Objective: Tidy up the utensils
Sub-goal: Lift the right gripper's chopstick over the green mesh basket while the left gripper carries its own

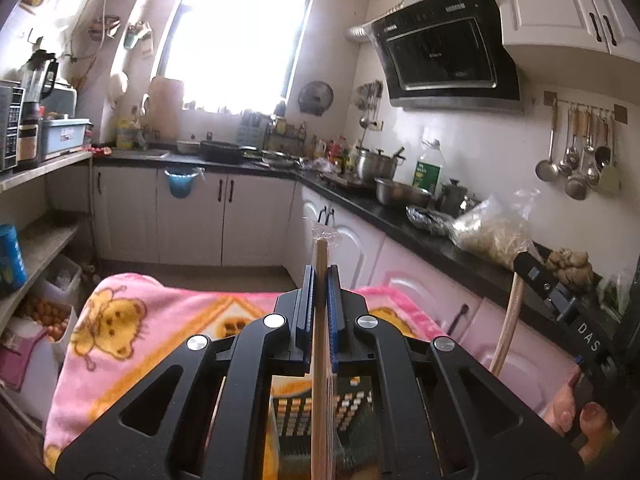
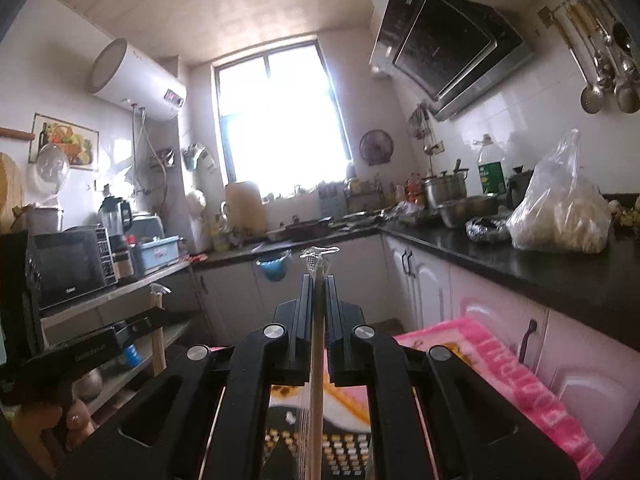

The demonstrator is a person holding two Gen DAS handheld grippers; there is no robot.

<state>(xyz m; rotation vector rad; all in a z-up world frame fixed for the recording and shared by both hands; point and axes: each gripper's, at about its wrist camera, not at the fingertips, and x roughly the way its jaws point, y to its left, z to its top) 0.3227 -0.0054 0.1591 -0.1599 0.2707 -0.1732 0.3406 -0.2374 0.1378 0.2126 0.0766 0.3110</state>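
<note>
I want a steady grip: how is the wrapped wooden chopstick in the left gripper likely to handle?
The chopstick looks thin, straight and wooden, so probably stiff and light. Its clear wrapper may make it slippery. Held by the left gripper at one narrow spot, it might pivot.

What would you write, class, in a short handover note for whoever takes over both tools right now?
Left tool: shut on a wooden chopstick, plastic wrap at its tip.
Right tool: shut on a second wrapped chopstick.
Both are held upright over the pink blanket; a slotted holder sits below.
Done: both sticks picked up.
Left: placing them, probably in the holder.
</note>
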